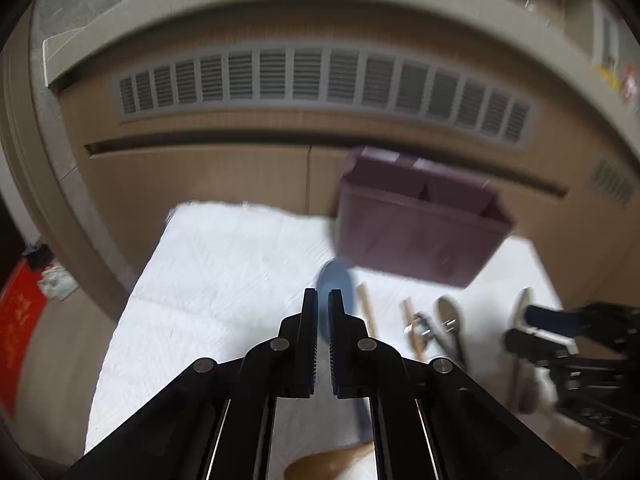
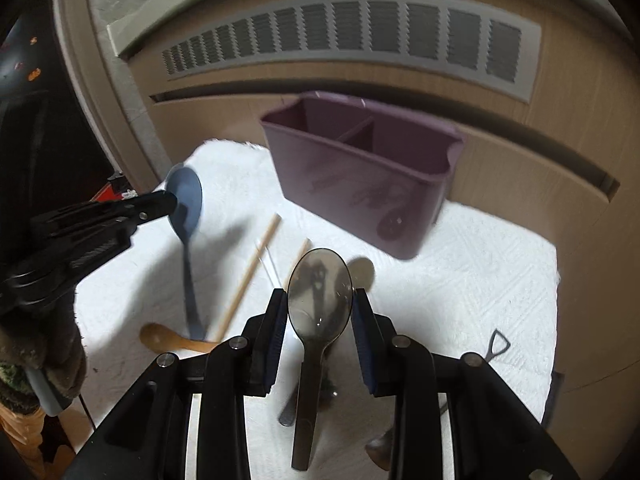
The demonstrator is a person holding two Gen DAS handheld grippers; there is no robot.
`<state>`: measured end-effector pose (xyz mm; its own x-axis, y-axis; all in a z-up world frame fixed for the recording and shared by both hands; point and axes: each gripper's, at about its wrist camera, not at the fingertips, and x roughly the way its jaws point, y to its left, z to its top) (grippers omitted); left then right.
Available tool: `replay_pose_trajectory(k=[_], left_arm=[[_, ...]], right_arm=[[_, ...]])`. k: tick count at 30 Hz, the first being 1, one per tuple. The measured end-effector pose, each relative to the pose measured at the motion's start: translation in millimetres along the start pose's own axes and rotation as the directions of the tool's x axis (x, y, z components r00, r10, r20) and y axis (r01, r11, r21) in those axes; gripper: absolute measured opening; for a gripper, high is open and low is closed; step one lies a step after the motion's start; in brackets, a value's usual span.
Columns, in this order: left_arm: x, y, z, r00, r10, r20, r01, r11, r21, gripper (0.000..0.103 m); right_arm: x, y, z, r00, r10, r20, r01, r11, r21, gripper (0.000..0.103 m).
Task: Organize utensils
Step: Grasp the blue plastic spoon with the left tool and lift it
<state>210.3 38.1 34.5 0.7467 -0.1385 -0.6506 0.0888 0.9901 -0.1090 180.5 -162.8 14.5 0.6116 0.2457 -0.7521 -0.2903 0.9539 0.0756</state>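
A purple two-compartment utensil holder [image 2: 360, 176] stands at the back of a white towel [image 2: 460, 280]; it also shows in the left wrist view [image 1: 416, 224]. My right gripper [image 2: 320, 304] is shut on the bowl of a metal spoon [image 2: 320, 288] and holds it above the towel. My left gripper [image 1: 323, 300] is shut on a blue spoon [image 1: 340, 284]. In the right wrist view the blue spoon [image 2: 185, 208] hangs handle-down from the left gripper [image 2: 170, 200]. Wooden chopsticks [image 2: 248, 276] and a wooden spoon [image 2: 168, 340] lie on the towel.
More metal utensils [image 1: 448, 320] lie on the towel right of the chopsticks. A thin dark handle [image 2: 496, 346] lies at the towel's right. A wooden cabinet with a grey vent grille [image 2: 360, 32] rises behind the holder. A red object [image 1: 16, 320] sits at far left.
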Motion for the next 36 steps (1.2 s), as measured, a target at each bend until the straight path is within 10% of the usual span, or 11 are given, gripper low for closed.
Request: replay_pose_trajectory(k=[5,10,16,20,23,36], left_arm=[[9.0,5.4,4.3,0.998,0.013,-0.069,-0.011,1.0,0.029,0.009],[56.6,6.2,-4.3,0.963,-0.015,-0.268,0.02,1.0,0.016,0.073],[108.5,-6.2,3.1,0.944,0.146,-0.296,-0.139,0.989,0.044,0.074],[133.4,-4.3,0.1,0.928,0.133,-0.349,-0.139,0.99,0.009,0.072],[143.6,-2.8,-4.3,0.929,0.134,-0.345,-0.145,0.989,-0.004,0.048],[56.1,-8.4,-29.4,0.983,0.066,-0.169,-0.055,0.996,0.069,0.034]], right_arm=[[-12.0,12.0,6.8,1.0,0.005,0.029,-0.004,1.0,-0.028,0.03],[-10.9,8.6,-1.7,1.0,-0.003,0.015,0.004,1.0,-0.029,0.03],[9.5,-8.9,-6.0,1.0,-0.003,-0.025,0.003,1.0,0.019,0.03],[13.5,-14.6,-11.7,0.999,0.007,-0.037,-0.006,1.0,0.026,0.03],[18.2,-17.0,-14.1,0.999,0.015,-0.051,-0.013,1.0,0.028,0.03],[21.7,-7.9,-17.2,0.997,0.03,-0.076,-0.028,0.999,0.027,0.03]])
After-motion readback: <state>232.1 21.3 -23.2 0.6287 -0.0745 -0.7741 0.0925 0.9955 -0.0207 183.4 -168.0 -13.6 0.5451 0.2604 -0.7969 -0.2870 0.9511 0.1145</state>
